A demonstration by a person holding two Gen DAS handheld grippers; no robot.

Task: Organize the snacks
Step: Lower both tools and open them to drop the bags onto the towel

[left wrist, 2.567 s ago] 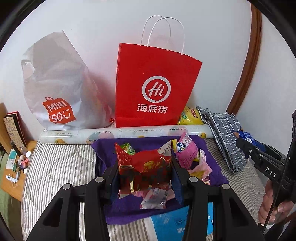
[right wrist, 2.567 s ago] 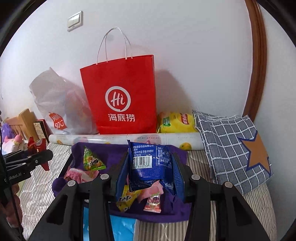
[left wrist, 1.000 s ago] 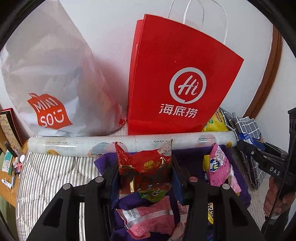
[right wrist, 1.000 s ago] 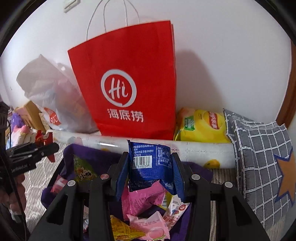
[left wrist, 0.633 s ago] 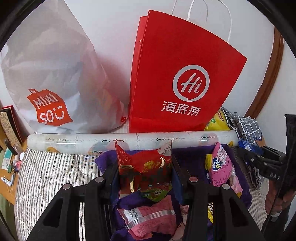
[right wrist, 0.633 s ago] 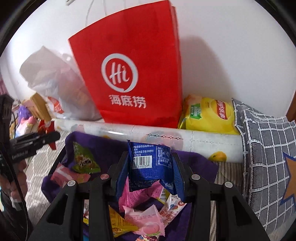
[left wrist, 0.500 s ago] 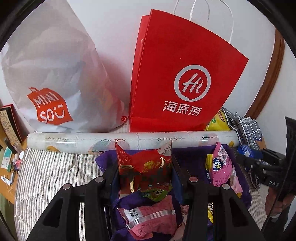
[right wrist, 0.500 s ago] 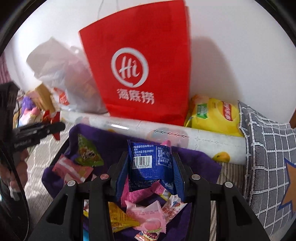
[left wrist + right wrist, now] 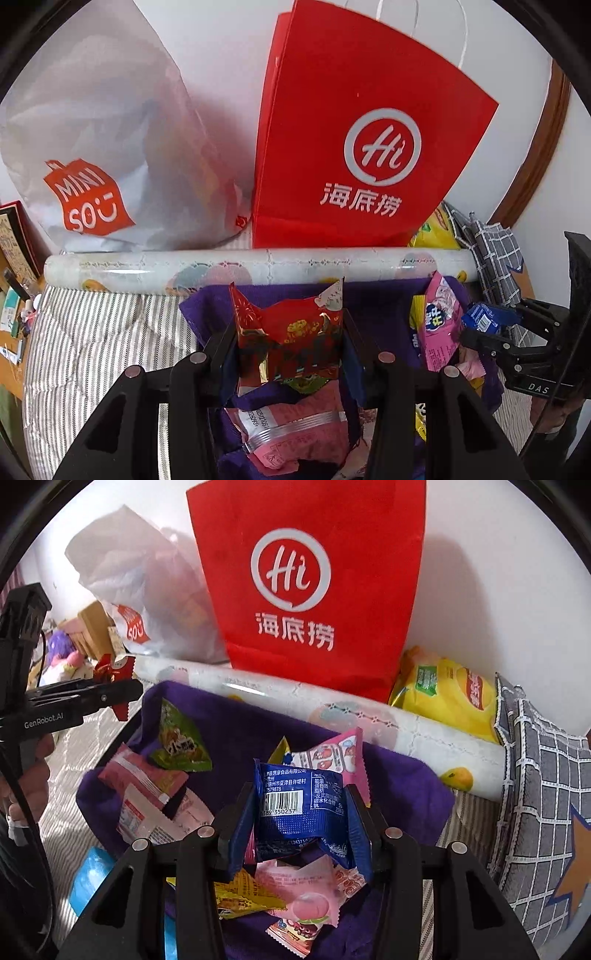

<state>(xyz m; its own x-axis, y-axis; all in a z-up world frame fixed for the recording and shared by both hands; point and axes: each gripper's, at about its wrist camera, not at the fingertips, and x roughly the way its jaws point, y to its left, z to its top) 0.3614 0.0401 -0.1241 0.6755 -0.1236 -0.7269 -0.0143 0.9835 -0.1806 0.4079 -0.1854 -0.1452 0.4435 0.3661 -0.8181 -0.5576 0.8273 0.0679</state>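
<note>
- The left tool (image 9: 290,343) is clamped on a red snack packet (image 9: 288,339), its two fingers pressing the packet's sides; the packet stands upright between them, held clear above the purple cloth (image 9: 384,306).
- The right tool (image 9: 301,812) is clamped on a blue snack packet (image 9: 301,808), barcode side facing the camera, also lifted above the cloth.
- Below the left tool's grip lies a pink packet (image 9: 295,424) on the cloth; ahead and to its right a pink-and-white packet (image 9: 439,321) leans upright, with the right tool just beyond it.
- Under the right tool's grip loose snacks are heaped: a yellow packet (image 9: 243,893) and a pale pink peach sweet (image 9: 306,901). Ahead and to its left lie a green triangular packet (image 9: 181,742) and a pink wrapper (image 9: 144,779).
- Straight ahead of both tools, past the cloth's far edge, a patterned roll (image 9: 258,269) lies crosswise on the striped bed (image 9: 92,350).
- Behind the roll a red paper bag (image 9: 354,147) stands upright against the wall, beside a white plastic bag (image 9: 99,155) on its left.
- To the right tool's far right, a yellow crisp bag (image 9: 447,694) rests behind the roll, beside a grey checked cushion (image 9: 543,794).
</note>
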